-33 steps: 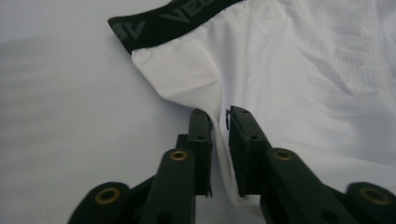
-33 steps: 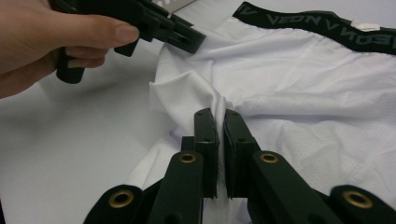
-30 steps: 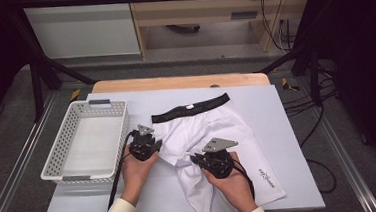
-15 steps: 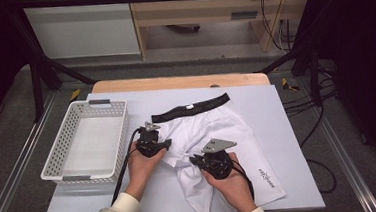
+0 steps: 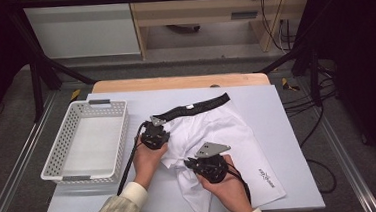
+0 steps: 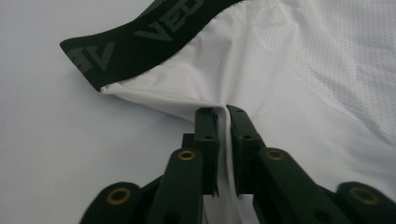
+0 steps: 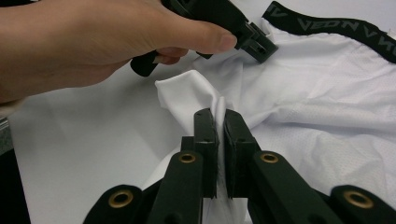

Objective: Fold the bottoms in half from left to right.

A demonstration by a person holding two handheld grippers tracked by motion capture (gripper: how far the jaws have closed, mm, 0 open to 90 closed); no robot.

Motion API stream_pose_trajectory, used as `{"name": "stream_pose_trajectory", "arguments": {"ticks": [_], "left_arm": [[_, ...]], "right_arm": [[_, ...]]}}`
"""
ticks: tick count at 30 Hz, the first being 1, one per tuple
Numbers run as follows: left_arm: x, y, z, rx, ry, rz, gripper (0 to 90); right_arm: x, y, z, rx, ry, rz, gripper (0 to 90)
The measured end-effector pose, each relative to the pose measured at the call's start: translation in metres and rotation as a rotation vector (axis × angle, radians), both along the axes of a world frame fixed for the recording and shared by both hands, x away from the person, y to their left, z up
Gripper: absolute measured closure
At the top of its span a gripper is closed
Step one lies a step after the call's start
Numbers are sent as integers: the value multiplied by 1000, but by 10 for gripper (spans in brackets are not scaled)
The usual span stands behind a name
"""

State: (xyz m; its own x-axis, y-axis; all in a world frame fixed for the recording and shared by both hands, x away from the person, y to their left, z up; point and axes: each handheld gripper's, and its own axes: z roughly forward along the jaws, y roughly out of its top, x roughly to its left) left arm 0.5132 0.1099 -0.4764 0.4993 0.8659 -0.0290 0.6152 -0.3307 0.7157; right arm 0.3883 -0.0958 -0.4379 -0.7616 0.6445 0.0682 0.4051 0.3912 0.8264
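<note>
White shorts (image 5: 228, 133) with a black lettered waistband (image 5: 196, 107) lie crumpled on the pale grey table (image 5: 298, 128). My left gripper (image 5: 155, 129) sits at the shorts' left edge just below the waistband; its jaws have just been closing and now pinch a fold of white fabric (image 6: 223, 116). The waistband (image 6: 140, 37) curls up just beyond those jaws. My right gripper (image 5: 192, 162) is nearer the front edge, shut on a bunched fold of a shorts leg (image 7: 219, 109). In the right gripper view the left gripper (image 7: 254, 44) shows farther off at the top, held by a hand.
A white slotted basket (image 5: 69, 149) stands at the table's left, with nothing seen inside it. A wooden strip (image 5: 174, 83) runs along the far edge. Black frame legs and cables stand beyond the table. Bare tabletop lies right of the shorts.
My left gripper has moved right and away from me, from the shorts' lower left edge up to just under the waistband, and has closed on the fabric. The right gripper has stayed put.
</note>
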Motion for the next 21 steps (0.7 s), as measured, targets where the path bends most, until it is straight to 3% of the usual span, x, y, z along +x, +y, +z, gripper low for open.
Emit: {"name": "stream_pose_trajectory", "arguments": {"ticks": [7, 11, 18, 21], "left_arm": [[6, 7, 5, -15, -2, 8, 870], [14, 12, 19, -43, -24, 26, 871], [32, 17, 42, -42, -43, 26, 871], [38, 18, 52, -62, -50, 30, 870]], "right_arm": [[-2, 4, 6, 17, -10, 4, 860], [0, 10, 14, 41, -14, 7, 860], [6, 20, 31, 54, -30, 0, 861], [8, 24, 40, 66, -37, -3, 862]]}}
